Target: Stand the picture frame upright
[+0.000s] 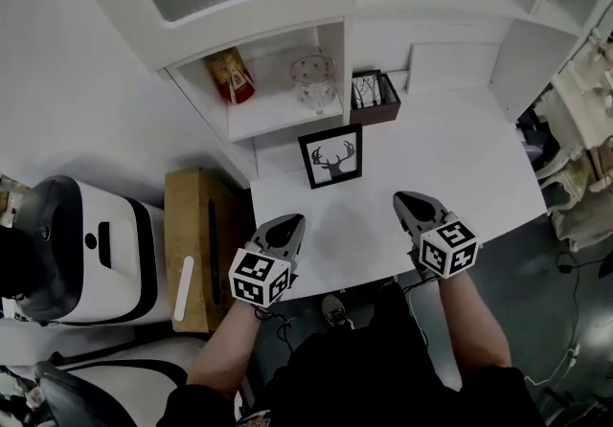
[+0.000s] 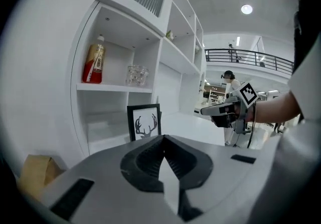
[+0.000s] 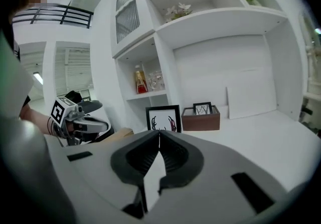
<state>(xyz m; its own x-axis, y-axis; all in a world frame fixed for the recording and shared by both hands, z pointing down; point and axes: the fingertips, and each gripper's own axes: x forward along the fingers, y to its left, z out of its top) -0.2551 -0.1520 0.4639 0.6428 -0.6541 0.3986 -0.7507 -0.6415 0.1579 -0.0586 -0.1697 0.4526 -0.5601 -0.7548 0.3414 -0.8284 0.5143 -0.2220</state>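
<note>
Left tongs (image 1: 287,226): closed, jaws pressed together, nothing between them, held over the near edge of the table (image 1: 450,152). Picture frame (image 1: 331,156): ahead of both tongs and between them, well apart from each, at the far side of the table just in front of the shelf unit (image 1: 287,114). It stands upright on its lower edge, long axis vertical, face turned toward the person; whether its back touches the shelf unit cannot be told. It has a thin black border and a white sheet bearing a black stag's head with antlers. A brown box (image 1: 375,101) sits behind it to the right. Right tongs (image 1: 406,197): closed likewise and empty, pointing almost straight at the frame. Neither hand is plainly nearer. Judgement: the frame appears already stood up; no further handling seems called for.
</note>
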